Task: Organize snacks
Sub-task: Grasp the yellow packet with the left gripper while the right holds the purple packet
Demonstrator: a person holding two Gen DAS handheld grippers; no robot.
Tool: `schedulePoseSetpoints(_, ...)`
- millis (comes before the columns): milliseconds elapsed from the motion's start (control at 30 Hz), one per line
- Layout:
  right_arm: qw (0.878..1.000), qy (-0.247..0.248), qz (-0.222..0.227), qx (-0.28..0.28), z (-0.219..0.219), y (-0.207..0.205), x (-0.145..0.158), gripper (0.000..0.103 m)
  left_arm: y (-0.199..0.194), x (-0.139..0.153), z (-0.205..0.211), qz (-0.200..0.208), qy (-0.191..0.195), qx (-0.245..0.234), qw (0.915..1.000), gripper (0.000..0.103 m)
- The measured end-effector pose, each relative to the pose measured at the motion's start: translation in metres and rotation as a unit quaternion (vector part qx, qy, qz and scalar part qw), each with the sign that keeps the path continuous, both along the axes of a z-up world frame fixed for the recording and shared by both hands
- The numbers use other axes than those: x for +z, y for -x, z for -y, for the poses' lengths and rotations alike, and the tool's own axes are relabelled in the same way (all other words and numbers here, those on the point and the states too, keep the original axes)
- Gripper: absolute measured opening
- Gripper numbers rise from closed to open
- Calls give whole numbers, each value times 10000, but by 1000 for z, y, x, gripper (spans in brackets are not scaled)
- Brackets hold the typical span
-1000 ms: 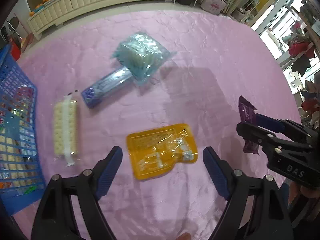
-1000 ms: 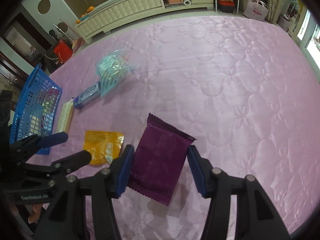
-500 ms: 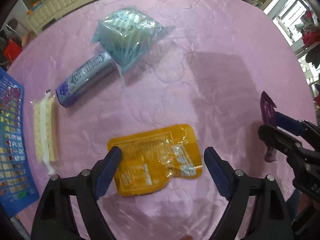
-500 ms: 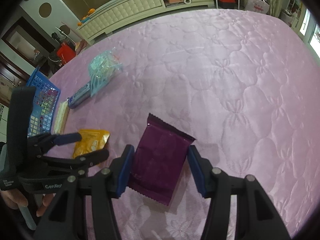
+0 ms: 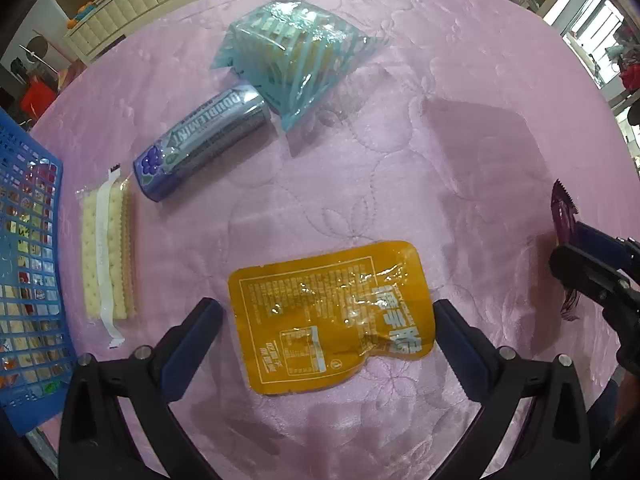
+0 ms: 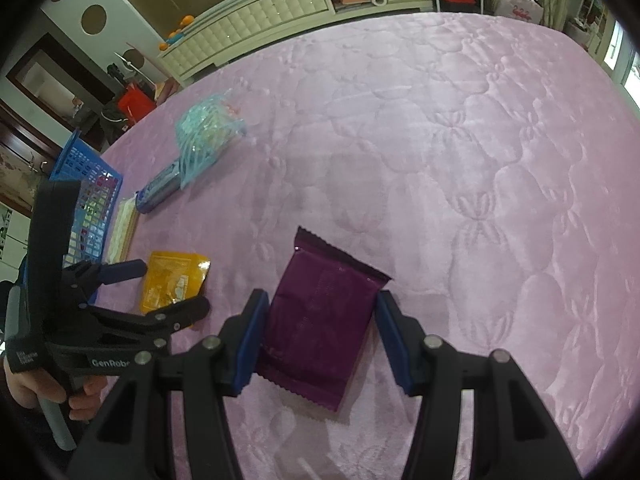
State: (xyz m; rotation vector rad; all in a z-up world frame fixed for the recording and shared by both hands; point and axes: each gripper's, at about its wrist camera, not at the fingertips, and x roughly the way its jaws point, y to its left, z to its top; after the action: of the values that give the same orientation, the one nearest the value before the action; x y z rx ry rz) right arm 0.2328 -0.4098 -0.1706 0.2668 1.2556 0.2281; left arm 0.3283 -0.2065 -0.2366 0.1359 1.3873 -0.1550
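An orange flat pouch (image 5: 332, 316) lies on the pink quilted cover (image 5: 400, 160). My left gripper (image 5: 328, 320) points straight down over it; its jaws are opening, with the pouch between the fingers and the pads not touching it. In the right wrist view the left gripper (image 6: 168, 286) stands over the orange pouch (image 6: 172, 276). My right gripper (image 6: 322, 332) is shut on a dark purple packet (image 6: 320, 320), gripped by its two long sides. The purple packet (image 5: 562, 216) and the right gripper (image 5: 592, 268) show at the right edge of the left wrist view.
A blue mesh basket (image 5: 28, 240) with several snacks stands at the left edge. Beside it lie a cracker pack (image 5: 106, 256), a purple gum tube (image 5: 204, 140) and a teal striped bag (image 5: 292, 60). A white cabinet (image 6: 260, 20) stands beyond the cover.
My left gripper has come down over the orange pouch and its jaws have spread wider around it. The right gripper holds still with the purple packet.
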Motion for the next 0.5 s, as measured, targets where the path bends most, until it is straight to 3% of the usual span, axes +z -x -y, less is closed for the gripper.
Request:
schedulePoseSetpoints(133, 10000, -28, -12, 36, -3, 0, -2, 59, 12, 16, -6, 13, 18, -52, 10000, 87)
schedulePoseSetpoints(200, 10000, -51, -10, 29, -5, 0, -2, 59, 14, 19, -4, 36, 41, -189, 9998, 73)
schedulePoseSetpoints(333, 9999, -93, 5, 71, -11, -1, -1, 59, 14, 25, -8, -4, 46, -237, 9997, 57)
schedulePoseSetpoints(433, 9999, -116, 16, 114, -18, -3, 0, 59, 10, 33, -12, -12, 66, -249, 9997, 34)
schedulePoseSetpoints(467, 9998, -124, 24, 129, -20, -3, 0, 59, 9, 35, -13, -22, 107, -228, 9997, 19)
schedulePoseSetpoints(500, 9998, -132, 27, 145, -23, -3, 1, 59, 2, 39, -13, -51, 152, -193, 9997, 12)
